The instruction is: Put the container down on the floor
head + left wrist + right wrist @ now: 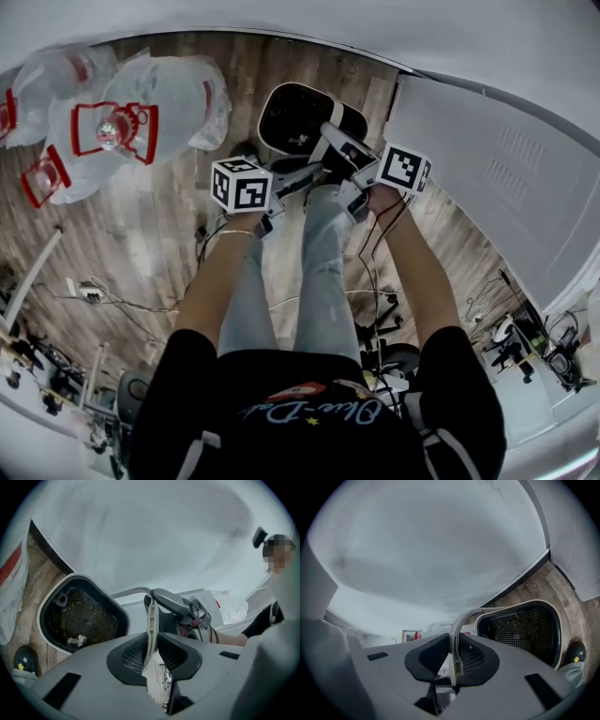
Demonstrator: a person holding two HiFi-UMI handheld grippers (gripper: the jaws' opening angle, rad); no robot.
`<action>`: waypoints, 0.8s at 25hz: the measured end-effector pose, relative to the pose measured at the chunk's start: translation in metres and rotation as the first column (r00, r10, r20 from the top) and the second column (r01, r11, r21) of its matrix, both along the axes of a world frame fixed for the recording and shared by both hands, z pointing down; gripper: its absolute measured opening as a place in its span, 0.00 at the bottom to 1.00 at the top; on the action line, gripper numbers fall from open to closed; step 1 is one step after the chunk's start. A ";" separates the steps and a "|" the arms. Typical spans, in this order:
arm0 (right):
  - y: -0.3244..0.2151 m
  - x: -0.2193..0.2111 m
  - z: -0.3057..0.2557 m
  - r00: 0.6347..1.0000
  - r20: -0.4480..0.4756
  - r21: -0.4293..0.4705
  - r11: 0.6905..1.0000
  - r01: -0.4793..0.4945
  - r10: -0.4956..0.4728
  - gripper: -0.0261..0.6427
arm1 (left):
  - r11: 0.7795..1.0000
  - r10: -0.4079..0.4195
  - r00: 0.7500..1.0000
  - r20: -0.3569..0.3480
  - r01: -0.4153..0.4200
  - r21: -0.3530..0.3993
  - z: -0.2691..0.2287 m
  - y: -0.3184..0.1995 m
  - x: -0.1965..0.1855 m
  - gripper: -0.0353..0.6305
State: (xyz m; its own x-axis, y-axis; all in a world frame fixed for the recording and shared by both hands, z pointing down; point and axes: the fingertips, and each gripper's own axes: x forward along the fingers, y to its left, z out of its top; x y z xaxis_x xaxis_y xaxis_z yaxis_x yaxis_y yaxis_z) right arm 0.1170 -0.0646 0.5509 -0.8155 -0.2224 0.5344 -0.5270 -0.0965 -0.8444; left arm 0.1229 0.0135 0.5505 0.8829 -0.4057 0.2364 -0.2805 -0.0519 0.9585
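The container (300, 117) is a white-rimmed bin with a black mesh inside, seen from above near the wall. Its thin white handle (151, 620) arches up from the rim. My left gripper (302, 176) is shut on that handle, the strip pinched between its pads (136, 656). My right gripper (330, 148) is shut on the same handle (454, 644) from the other side, and it shows in the left gripper view (183, 609). The mesh holds bits of debris (77, 640). Whether the container (525, 630) touches the wooden floor I cannot tell.
Clear plastic bags with red print (141, 112) lie on the floor at the upper left. A white cabinet (497, 178) stands at the right. Cables (103, 295) trail at the left. A dark round object (26, 660) sits beside the container. The person's legs (319, 262) are below the grippers.
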 end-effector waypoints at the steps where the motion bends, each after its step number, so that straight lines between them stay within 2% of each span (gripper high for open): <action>1: 0.000 0.001 0.001 1.000 -0.006 0.000 1.000 0.007 -0.007 0.12 | 1.000 -0.004 1.000 0.007 0.004 0.004 0.001 0.000 0.001 0.15; 7: 0.000 -0.003 0.010 0.998 -0.002 0.012 0.998 0.070 -0.070 0.12 | 0.999 -0.039 0.999 0.032 0.039 0.002 0.014 0.001 0.005 0.15; 13: -0.011 -0.028 0.115 0.993 -0.057 -0.036 0.994 0.099 -0.101 0.12 | 0.996 -0.066 0.997 0.037 0.067 -0.053 0.114 -0.010 -0.018 0.15; 20: -0.011 -0.031 0.156 0.987 -0.105 -0.071 0.991 0.114 -0.121 0.12 | 0.993 -0.049 0.997 0.062 0.055 -0.103 0.154 -0.010 -0.020 0.15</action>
State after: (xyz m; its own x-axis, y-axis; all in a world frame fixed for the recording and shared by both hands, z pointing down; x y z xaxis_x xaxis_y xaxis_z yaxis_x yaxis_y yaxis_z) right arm 0.0864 -0.0755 0.7066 -0.7700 -0.0902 0.6316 -0.6264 -0.0808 -0.7753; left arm 0.1032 0.0031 0.7047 0.8444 -0.4210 0.3313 -0.3366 0.0640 0.9395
